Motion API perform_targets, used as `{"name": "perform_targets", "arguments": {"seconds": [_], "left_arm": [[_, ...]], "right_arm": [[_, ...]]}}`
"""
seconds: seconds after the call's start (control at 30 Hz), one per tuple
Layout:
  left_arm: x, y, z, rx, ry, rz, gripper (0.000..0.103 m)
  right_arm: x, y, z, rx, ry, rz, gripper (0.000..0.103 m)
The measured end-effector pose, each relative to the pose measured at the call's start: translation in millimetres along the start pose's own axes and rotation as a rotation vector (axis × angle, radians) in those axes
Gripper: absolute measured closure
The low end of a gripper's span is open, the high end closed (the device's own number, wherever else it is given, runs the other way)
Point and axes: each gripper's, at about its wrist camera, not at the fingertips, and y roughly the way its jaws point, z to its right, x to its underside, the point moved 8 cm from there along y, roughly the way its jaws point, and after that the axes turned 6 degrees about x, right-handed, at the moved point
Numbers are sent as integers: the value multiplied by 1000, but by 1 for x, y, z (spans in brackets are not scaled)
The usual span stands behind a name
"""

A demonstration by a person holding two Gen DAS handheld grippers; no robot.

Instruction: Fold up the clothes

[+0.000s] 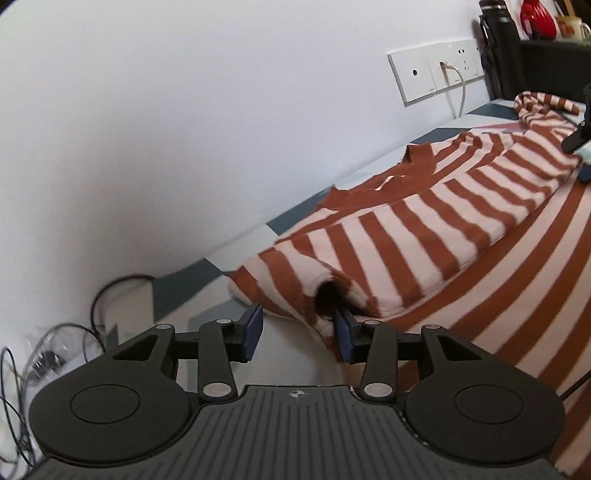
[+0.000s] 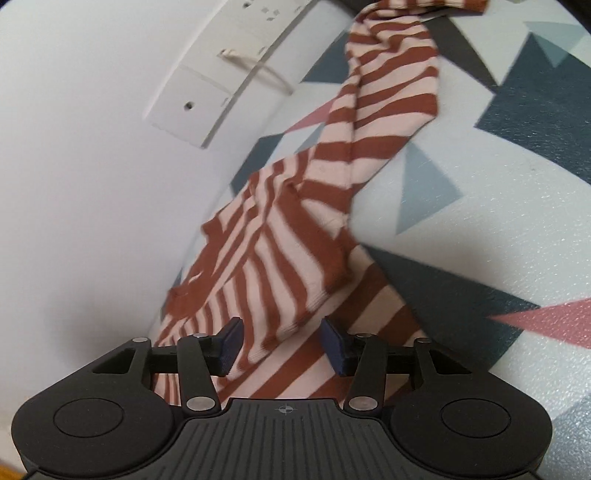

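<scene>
Both wrist views sit low and close, facing the wall; striped sweater (image 1: 424,229) (image 2: 295,251) shared, 1 o'clock.

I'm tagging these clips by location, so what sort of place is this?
Probably a room in a home: a striped sweater lies on a geometric-patterned mat beside a white wall with a row of wall sockets, and a red mug sits on furniture behind.

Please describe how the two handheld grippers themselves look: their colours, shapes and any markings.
The left gripper and right gripper look alike: black linkage arms with silver pivot pins, dark blue flat finger pads, round black discs on both sides, a ribbed grey body with a small crosshair mark.
</scene>
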Motion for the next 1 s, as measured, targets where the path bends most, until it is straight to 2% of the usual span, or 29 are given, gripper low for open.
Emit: {"name": "perform_targets", "arguments": {"seconds": [0.13, 0.17, 0.2, 0.23, 0.37, 0.47, 0.53, 0.63, 0.73, 0.8, 0.93, 1.0], "left_arm": [[7, 1, -3, -14, 3, -5, 59], [9, 1, -3, -17, 3, -6, 58], [11, 1, -4, -21, 3, -8, 58], [13, 1, -5, -24, 3, -9, 58], [20, 2, -8, -37, 3, -16, 58], [26, 2, -10, -46, 3, -20, 58], [28, 1, -14, -46, -42, -23, 56], [29, -2, -19, -50, -102, -19, 55], [30, -3, -21, -66, -136, -9, 55], [32, -3, -21, -68, -152, -17, 55], [32, -1, -19, -72, -152, -21, 54], [32, 0, -17, -73, -143, -25, 54]], "right_arm": [[-5, 1, 3, 13, 78, 67, 59], [-6, 2, 2, 23, 80, 75, 66], [-8, 3, 0, 36, 77, 77, 87], [-10, 4, -2, 48, 73, 79, 99], [-19, 4, -35, 73, -32, 137, 99], [-27, 10, -71, 31, -108, 161, 99], [-35, 12, -97, -26, -140, 181, 99], [-53, -1, -132, -162, -186, 257, 99], [-60, -14, -142, -226, -220, 304, 99], [-60, -10, -127, -183, -204, 290, 99], [-48, 20, -60, 26, -163, 164, 99], [-42, 30, -36, 96, -159, 122, 99]]}}
